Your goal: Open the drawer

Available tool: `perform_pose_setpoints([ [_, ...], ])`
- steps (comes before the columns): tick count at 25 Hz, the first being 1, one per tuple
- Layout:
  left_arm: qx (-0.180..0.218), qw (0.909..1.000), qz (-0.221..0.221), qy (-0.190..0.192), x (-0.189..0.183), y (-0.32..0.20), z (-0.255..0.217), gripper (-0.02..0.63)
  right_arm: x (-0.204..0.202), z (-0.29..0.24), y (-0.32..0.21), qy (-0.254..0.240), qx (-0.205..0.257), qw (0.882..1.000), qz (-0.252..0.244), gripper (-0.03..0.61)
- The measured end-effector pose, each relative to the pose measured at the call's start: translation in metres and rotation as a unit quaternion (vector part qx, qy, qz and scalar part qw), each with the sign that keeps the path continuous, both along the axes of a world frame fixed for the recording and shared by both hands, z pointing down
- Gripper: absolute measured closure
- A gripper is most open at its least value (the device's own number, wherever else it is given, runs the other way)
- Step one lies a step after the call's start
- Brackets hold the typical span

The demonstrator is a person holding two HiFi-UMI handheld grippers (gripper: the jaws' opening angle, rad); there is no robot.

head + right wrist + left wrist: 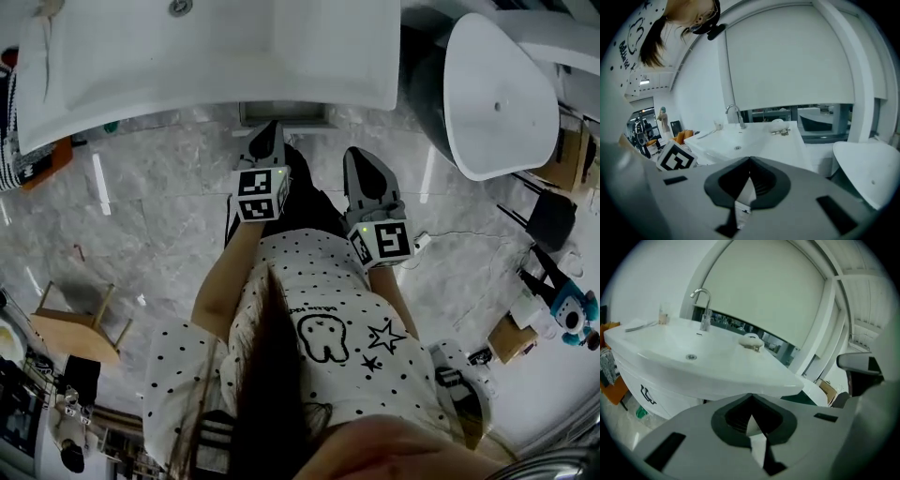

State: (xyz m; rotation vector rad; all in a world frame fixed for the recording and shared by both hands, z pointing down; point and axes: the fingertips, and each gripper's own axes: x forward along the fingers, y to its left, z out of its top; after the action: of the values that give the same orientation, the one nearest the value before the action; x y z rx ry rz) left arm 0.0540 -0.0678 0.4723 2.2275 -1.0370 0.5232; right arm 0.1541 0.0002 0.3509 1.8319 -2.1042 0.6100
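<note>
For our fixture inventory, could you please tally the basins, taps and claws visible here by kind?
Basins: 2 (counter basin, oval basin)
Taps: 1 (tap)
Claws: 2 (left claw, right claw, both shut and empty)
Total: 5

Looks like a bathroom showroom or mock-up: white washbasin [234,47] with chrome tap [705,310], freestanding white bathtub [497,94], grey marble-look floor [159,197], wooden stool [80,323] at the edge.
</note>
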Motion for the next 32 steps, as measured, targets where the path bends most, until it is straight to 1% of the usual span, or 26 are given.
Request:
perform_pose_setpoints([
  [3, 0.024, 0.9995, -0.004, 0.019, 0.003, -0.01, -0.043, 0.611, 0.008, -0.022, -0.007, 0.003, 0.022, 1.0, 0.008, 0.566],
  [7, 0.072, 0.9966, -0.001, 0.039, 0.001, -0.028, -0.09, 0.611, 0.012, -0.045, -0.016, 0.008, 0.052, 0.998, 0.024, 0.566],
  [11, 0.106, 0.9931, 0.003, 0.05, -0.003, -0.038, -0.124, 0.611, 0.017, -0.063, -0.022, 0.017, 0.074, 0.996, 0.037, 0.566],
  [14, 0.123, 0.9905, 0.006, 0.061, -0.005, -0.042, -0.146, 0.611, 0.022, -0.078, -0.025, 0.027, 0.093, 0.994, 0.048, 0.566],
  [16, 0.137, 0.9878, 0.008, 0.074, -0.007, -0.045, -0.164, 0.611, 0.026, -0.088, -0.027, 0.033, 0.105, 0.992, 0.052, 0.566],
  [20, 0.184, 0.9783, 0.014, 0.095, -0.012, -0.05, -0.207, 0.611, 0.031, -0.103, -0.03, 0.043, 0.125, 0.99, 0.055, 0.566],
  [25, 0.217, 0.9703, 0.018, 0.106, -0.036, -0.055, -0.232, 0.611, 0.021, -0.109, -0.034, 0.047, 0.136, 0.988, 0.062, 0.566],
  [30, 0.26, 0.9588, 0.031, 0.109, -0.054, -0.042, -0.255, 0.611, 0.016, -0.121, -0.029, 0.041, 0.148, 0.985, 0.072, 0.566],
  [32, 0.261, 0.9586, 0.037, 0.107, -0.06, -0.036, -0.254, 0.611, 0.015, -0.122, -0.026, 0.043, 0.144, 0.986, 0.072, 0.566],
])
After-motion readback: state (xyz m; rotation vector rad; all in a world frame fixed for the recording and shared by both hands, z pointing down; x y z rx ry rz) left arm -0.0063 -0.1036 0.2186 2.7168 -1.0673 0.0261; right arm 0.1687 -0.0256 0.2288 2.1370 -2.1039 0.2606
